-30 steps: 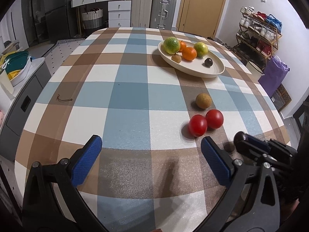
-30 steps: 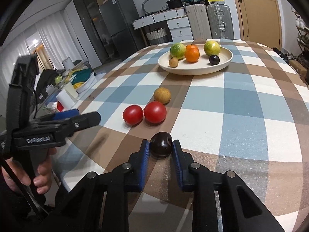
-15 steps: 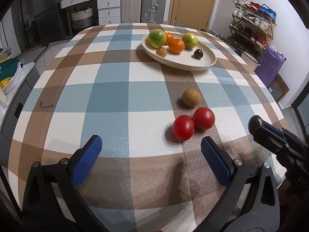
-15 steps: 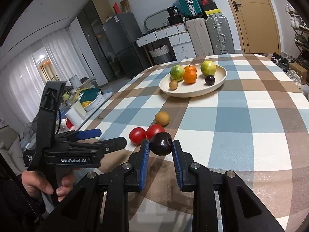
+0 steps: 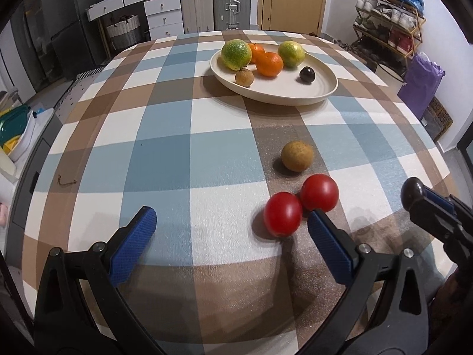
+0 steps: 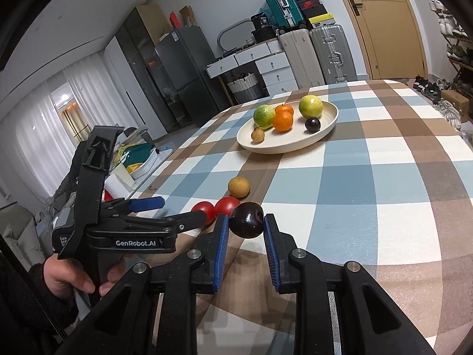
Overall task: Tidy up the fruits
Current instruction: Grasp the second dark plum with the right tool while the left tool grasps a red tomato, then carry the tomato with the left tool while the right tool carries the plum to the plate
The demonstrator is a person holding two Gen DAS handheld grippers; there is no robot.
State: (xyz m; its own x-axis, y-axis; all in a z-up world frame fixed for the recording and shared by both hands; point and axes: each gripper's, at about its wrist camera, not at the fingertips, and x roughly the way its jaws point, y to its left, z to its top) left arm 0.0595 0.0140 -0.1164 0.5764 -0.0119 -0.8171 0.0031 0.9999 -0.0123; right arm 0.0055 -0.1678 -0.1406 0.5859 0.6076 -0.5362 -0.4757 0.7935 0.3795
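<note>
**Dark plum carried toward the plate**

On the checkered table (image 5: 165,153) the cream plate (image 6: 298,143) collects fruits (six already). Two tomatoes (image 5: 282,218) wait near the wide-open, empty left gripper (image 5: 230,239). The right gripper (image 6: 246,238) fingers pinch the dark plum (image 6: 246,224), lifted for transport.

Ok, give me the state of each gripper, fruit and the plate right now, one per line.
Right gripper: shut on dark plum, lifted off the table.
Left gripper: open, holding nothing.
Two red tomatoes: on the table, touching.
Brown round fruit: on the table, alone.
Plate: holds six fruits.
</note>
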